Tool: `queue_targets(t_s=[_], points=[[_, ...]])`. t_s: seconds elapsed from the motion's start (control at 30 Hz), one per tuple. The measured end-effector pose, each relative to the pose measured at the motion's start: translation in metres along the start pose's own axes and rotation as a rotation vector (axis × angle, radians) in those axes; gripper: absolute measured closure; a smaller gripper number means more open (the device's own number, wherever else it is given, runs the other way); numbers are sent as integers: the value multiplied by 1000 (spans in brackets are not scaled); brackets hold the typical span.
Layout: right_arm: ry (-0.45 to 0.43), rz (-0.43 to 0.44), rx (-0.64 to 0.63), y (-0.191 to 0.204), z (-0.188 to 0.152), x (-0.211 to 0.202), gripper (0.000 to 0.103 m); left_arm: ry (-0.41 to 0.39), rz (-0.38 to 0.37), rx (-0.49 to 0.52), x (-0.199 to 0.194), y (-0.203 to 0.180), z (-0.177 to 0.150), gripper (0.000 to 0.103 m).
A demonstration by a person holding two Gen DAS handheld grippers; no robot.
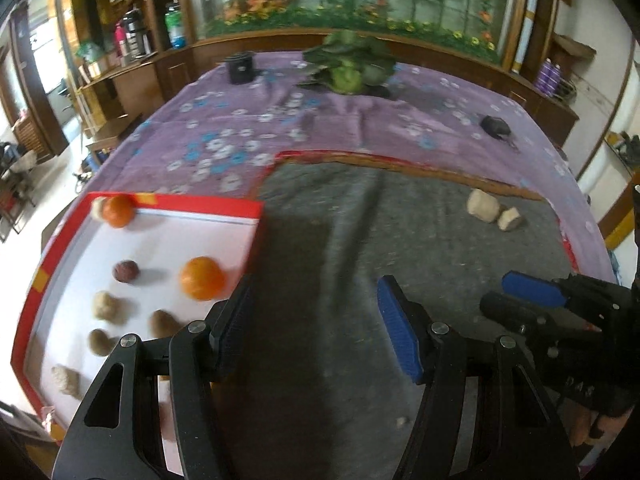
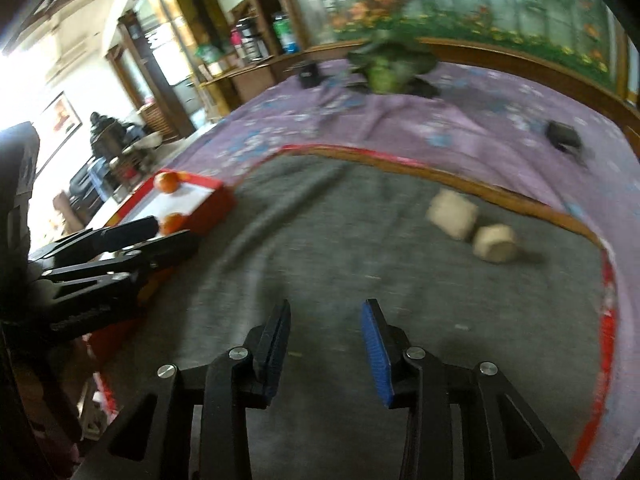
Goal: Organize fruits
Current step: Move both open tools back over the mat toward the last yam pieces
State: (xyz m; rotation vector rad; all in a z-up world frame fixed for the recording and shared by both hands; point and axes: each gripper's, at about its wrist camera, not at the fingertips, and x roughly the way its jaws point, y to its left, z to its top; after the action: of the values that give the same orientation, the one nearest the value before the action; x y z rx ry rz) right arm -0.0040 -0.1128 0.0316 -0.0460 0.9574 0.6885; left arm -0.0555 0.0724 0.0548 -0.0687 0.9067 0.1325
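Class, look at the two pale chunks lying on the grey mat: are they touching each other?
Cannot tell. In both wrist views the larger pale chunk and the smaller chunk sit edge to edge, but blur hides whether a gap remains.

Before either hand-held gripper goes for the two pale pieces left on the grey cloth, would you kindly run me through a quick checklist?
1. Right hand-held gripper empty, jaws apart: ok.
2. Left hand-held gripper empty, jaws wide: ok.
3. Two pale pieces lie on the grey cloth, side by side; whether they touch: cannot tell.
4. Path from right hand-held gripper to them unobstructed: ok.
5. Red tray has bare floor left: ok.
6. Views sharp enough to aim: not ok, both blurred.
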Motion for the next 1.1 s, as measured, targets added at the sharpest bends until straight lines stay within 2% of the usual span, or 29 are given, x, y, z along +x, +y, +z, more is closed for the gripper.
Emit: queue_targets(t_s=[0.37, 0.8, 0.87, 0.9, 1.1], points=[[-12, -157, 78, -75, 2, -13, 64, 62, -88, 62, 29, -51, 18, 41], [-2, -160, -2, -82, 43, 30, 60, 88, -127, 79, 48, -77, 37, 41], [9, -205, -46, -78, 42, 30, 69, 91, -130, 82, 50, -80, 38, 41], [15, -200, -58, -77, 41, 29, 75, 92, -133, 84, 52, -82, 40, 41], [-8, -228, -9, -90, 29, 6, 76, 89, -174, 97, 60, -98, 49, 41]])
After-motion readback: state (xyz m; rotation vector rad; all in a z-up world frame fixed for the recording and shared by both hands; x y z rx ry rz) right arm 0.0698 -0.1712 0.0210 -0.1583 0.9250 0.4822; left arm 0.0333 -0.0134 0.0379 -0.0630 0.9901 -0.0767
